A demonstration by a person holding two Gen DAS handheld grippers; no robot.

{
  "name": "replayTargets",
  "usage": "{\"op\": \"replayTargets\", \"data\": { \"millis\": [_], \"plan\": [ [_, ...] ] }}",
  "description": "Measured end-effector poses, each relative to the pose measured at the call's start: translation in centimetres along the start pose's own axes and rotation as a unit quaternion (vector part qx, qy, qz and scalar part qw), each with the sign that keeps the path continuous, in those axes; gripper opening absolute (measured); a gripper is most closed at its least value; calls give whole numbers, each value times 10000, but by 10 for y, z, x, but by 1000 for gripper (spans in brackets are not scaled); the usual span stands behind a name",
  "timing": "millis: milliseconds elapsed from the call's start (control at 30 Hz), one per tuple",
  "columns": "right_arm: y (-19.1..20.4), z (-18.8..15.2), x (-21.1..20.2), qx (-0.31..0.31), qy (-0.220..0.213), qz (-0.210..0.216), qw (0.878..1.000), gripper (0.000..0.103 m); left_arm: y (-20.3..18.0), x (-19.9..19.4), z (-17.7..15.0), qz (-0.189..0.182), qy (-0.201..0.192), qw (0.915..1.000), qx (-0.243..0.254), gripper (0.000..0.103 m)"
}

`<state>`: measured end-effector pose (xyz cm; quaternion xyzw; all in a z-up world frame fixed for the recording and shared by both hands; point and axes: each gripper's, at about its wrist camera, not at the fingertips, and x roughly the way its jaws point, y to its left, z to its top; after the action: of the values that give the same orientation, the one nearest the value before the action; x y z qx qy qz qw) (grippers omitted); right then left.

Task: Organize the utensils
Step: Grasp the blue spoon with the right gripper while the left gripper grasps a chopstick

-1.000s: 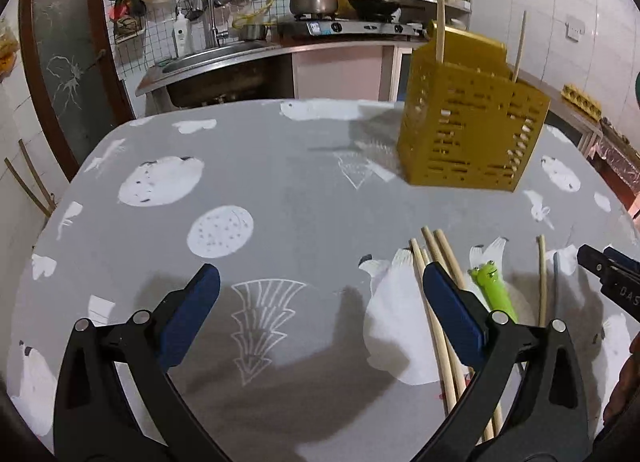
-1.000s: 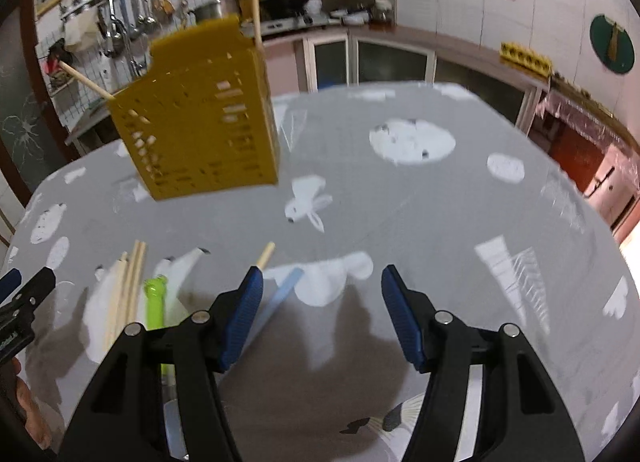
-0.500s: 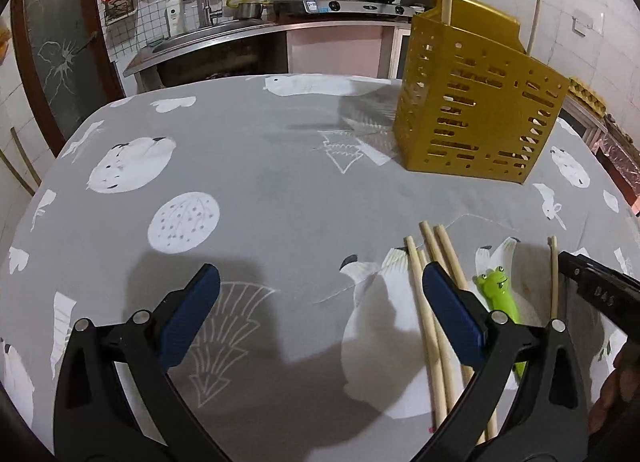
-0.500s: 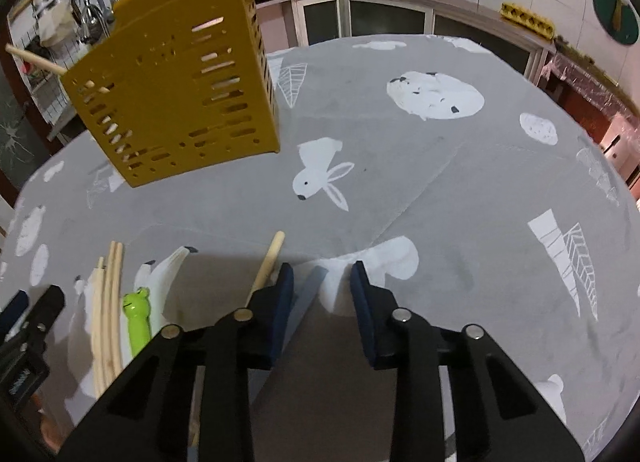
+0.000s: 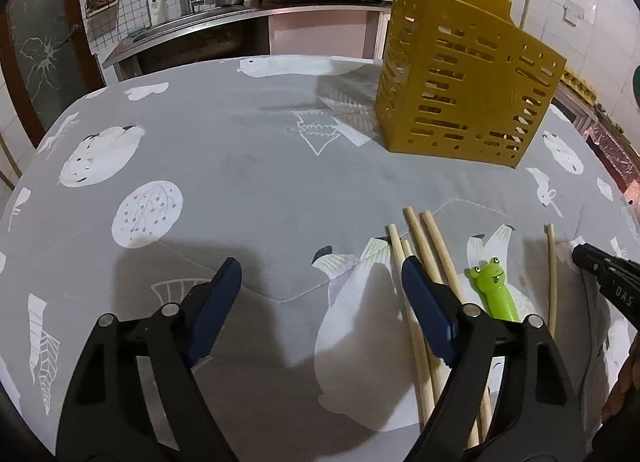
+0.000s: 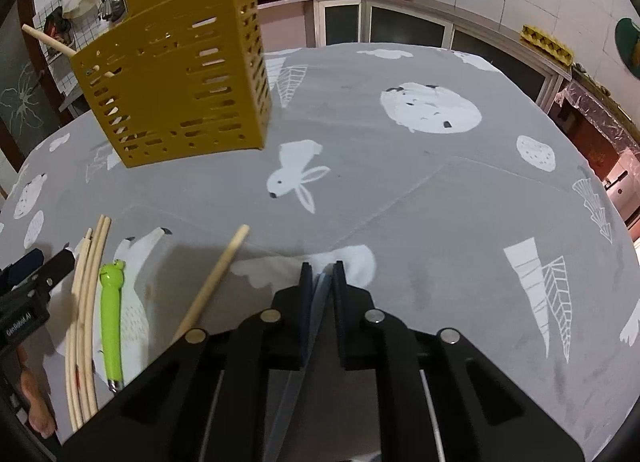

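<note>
Table [image 5: 248, 165]: a grey printed cloth is spread over it; everything else is carried on it
Holder [image 6: 176, 77]: the yellow slotted box is stood upright at the far side, well apart from both tools; two sticks are already seen rising out of its top
Loose chopsticks [image 5: 424, 262]: a bundle is laid with its long axis running from the near edge toward the holder, just beside a green frog-headed utensil [image 5: 494, 290]; a single chopstick [image 6: 216, 278] is laid apart, closer to the right tool
Left gripper [image 5: 320, 294]: it is pitched down at the cloth; the jaws are wide and closing, nothing is between them; the bundle is passed under its right finger [image 5: 428, 314], so it is judged the nearer hand for that bundle
Right gripper [image 6: 320, 278]: it is pitched down too; the pads are drawn almost together on a thin blue-grey strip [image 6: 316, 302], a flat handle by the look of it, which is judged gripped and due for the holder ahead and to its left
</note>
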<state>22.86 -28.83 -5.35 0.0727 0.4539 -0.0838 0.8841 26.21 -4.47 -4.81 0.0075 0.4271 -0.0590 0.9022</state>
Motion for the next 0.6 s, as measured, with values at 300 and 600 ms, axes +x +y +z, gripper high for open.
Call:
{"op": "replayTargets", "data": {
  "millis": [300, 600],
  "plan": [
    [0, -4, 1, -96, -117, -32, 9999, 11, -12, -2, -6, 121, 7, 9996, 257, 80],
    [0, -4, 2, -67, -147, -27, 9999, 11, -17, -1, -9, 170, 112, 9993, 305, 76]
  ]
}}
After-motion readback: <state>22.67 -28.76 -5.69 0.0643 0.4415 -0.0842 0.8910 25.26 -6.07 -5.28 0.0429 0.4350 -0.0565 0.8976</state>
